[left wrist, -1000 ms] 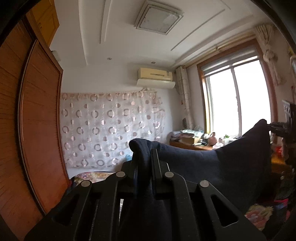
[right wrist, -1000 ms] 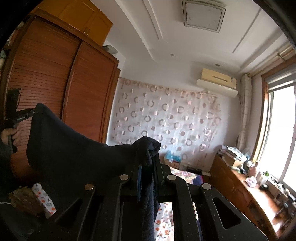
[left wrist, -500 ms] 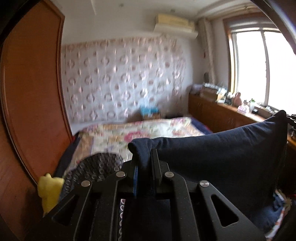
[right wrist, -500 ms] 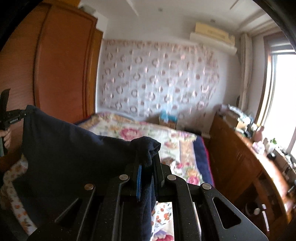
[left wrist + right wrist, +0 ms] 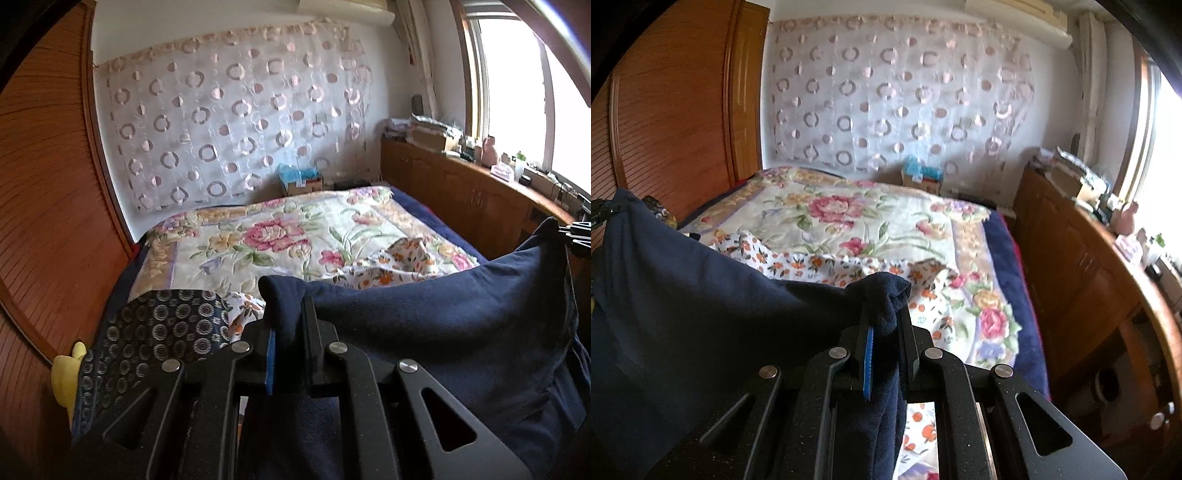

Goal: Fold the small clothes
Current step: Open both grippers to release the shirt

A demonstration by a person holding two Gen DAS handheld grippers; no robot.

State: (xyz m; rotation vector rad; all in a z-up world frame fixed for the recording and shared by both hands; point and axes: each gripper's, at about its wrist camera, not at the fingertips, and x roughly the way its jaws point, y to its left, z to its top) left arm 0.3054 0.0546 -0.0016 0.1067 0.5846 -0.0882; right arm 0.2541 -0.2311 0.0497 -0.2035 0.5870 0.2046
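**Navy garment held taut over bed**

We are holding the navy garment stretched between both tools, above the floral bedspread. The left gripper is clamping one bunched corner; the right gripper is clamping the other. A floral-print cloth is lying just beyond, a dark patterned cloth to the left.

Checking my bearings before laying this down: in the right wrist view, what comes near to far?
right gripper shut on navy garment → orange-flowered cloth → floral quilt → blue-topped box → circle-patterned curtain
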